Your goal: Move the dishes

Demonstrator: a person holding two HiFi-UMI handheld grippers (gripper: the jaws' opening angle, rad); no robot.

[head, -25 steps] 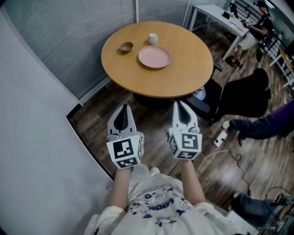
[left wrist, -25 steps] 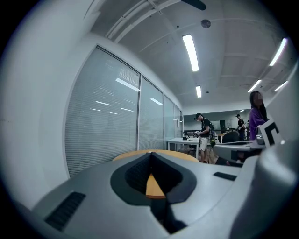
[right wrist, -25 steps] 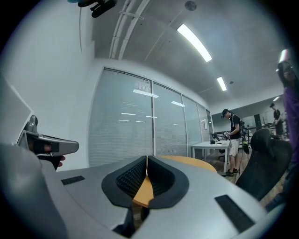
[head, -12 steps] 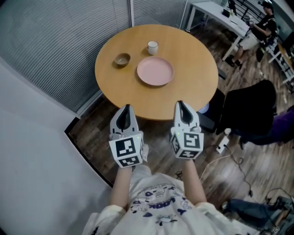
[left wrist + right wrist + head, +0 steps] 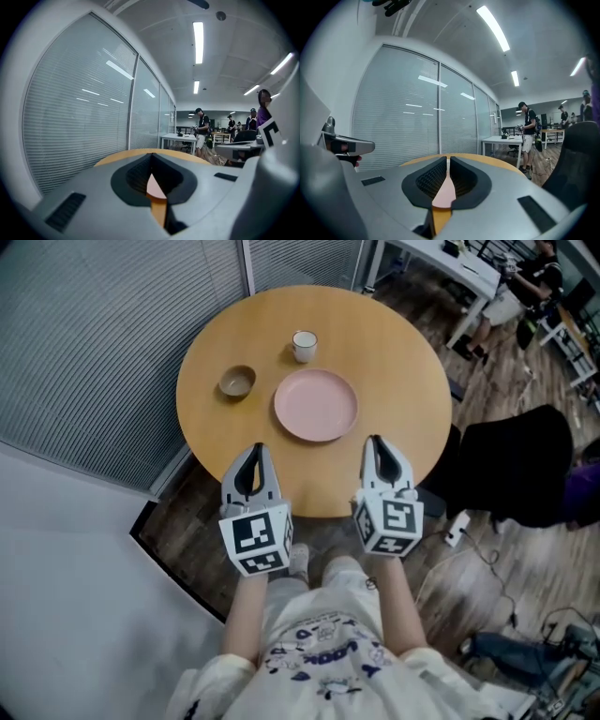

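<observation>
1. The pink plate (image 5: 316,405) lay flat on the round desk (image 5: 403,371), a little toward my side of its middle, its near rim well inside the desk's near edge.
2. A white cup (image 5: 304,345) stood upright just beyond the plate. A small brown bowl (image 5: 236,382) sat apart to the plate's left, nearer the desk's left edge.
3. The plate was plain, shallow and round, matte pink with a low raised rim.
4. My left hand-held gripper (image 5: 255,454) and right hand-held gripper (image 5: 375,444) pointed forward side by side, well apart. From the head view their tips overlapped the desk's near part, one on either side of the plate, touching no dish.
5. Each hand-held gripper had its jaws pressed together.
6. Slatted blinds (image 5: 103,343) ran past the desk's left, and a black chair (image 5: 511,460) stood close on its right.
</observation>
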